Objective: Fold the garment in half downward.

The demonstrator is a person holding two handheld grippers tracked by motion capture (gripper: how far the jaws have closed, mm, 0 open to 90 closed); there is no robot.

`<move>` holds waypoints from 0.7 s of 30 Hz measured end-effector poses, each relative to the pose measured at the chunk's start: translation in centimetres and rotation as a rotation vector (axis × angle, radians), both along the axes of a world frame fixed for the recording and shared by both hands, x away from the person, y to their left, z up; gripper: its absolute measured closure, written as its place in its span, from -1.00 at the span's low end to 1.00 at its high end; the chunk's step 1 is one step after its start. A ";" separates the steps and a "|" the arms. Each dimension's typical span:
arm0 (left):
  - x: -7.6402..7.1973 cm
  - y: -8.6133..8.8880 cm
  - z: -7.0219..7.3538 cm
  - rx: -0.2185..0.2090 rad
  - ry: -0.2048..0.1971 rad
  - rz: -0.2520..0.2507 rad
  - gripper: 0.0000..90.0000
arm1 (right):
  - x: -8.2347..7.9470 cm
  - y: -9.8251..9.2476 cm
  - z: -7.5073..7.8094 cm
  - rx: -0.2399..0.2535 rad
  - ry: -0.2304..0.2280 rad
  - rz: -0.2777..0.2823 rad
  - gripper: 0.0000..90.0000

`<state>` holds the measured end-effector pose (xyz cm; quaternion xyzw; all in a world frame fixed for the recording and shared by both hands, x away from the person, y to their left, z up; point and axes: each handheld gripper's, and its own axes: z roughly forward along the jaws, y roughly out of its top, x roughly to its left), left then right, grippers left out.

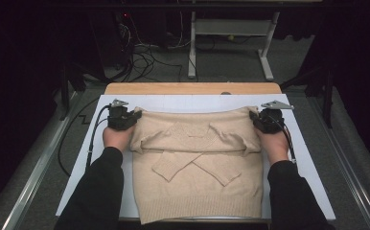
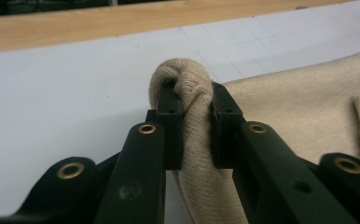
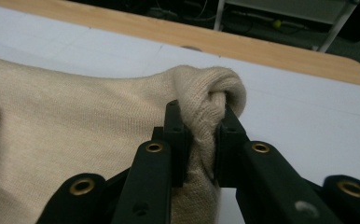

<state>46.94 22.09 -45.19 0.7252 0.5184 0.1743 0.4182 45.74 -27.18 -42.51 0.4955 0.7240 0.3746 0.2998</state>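
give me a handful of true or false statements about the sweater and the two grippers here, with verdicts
1. The left gripper is shut on a bunched fold of the beige sweater. True.
2. The right gripper hangs open above the sweater. False: its jaws pinch a fold of the knit at the sweater's other top corner.
3. The two sleeves lie crossed over the sweater's front. True.
4. The sweater rests directly on bare wood. False: it lies on a white mat that covers the wooden table.
5. The sweater lies fully flat. False: its top part is lifted and folded over toward the person.
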 end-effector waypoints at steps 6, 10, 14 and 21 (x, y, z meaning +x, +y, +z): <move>-0.2 -0.4 -0.7 0.014 0.041 -0.013 0.29 | 0.3 0.1 -1.4 0.005 0.068 0.017 0.21; -1.2 -0.2 -0.1 -0.003 0.027 -0.011 0.03 | -0.4 -0.2 -1.2 0.035 0.051 0.017 -0.16; -2.3 -0.2 1.3 -0.012 -0.002 -0.014 -0.11 | -1.4 -0.6 -0.2 0.058 0.017 0.019 -0.34; -4.8 -0.3 2.7 -0.052 -0.059 -0.046 -0.26 | -4.2 -1.1 0.5 0.061 -0.014 0.049 -0.39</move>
